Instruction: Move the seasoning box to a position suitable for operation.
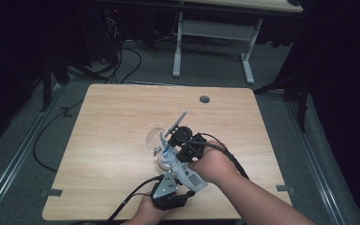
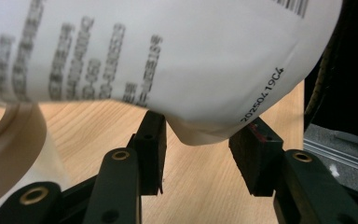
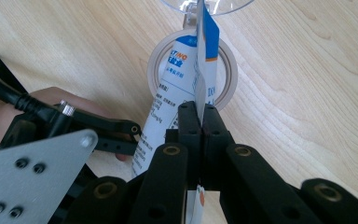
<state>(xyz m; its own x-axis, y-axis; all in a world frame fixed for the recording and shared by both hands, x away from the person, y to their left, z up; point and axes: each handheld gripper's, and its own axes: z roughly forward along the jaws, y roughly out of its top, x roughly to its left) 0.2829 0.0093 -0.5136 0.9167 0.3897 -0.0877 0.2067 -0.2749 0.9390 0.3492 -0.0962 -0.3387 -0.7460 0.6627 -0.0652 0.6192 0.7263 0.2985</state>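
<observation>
Sachet (image 3: 186,79) hangs clenched edge-on in the right gripper (image 3: 198,109), above the tape roll (image 3: 230,70) at worktop (image 1: 122,117) centre; left gripper (image 2: 198,140) gapes released beneath, six o'clock—close squarely on that corner.

A wooden bench (image 1: 122,140) fills the middle of the frame, with a small grey round cap (image 1: 204,99) near its upper edge. Right of centre, the right hand-held gripper (image 1: 180,149) sits in a hand (image 1: 214,164) whose forearm enters from the lower right. It holds a white and blue packet (image 1: 180,169) with a barcode, which slants toward the bottom. Just left of it lies a clear plastic cup (image 1: 153,139) with a thin stick (image 1: 177,123) angled up to the right. Below, near the bottom edge, the left hand-held gripper (image 1: 171,190) with its grey plate meets the packet's lower end; cables trail from both.
</observation>
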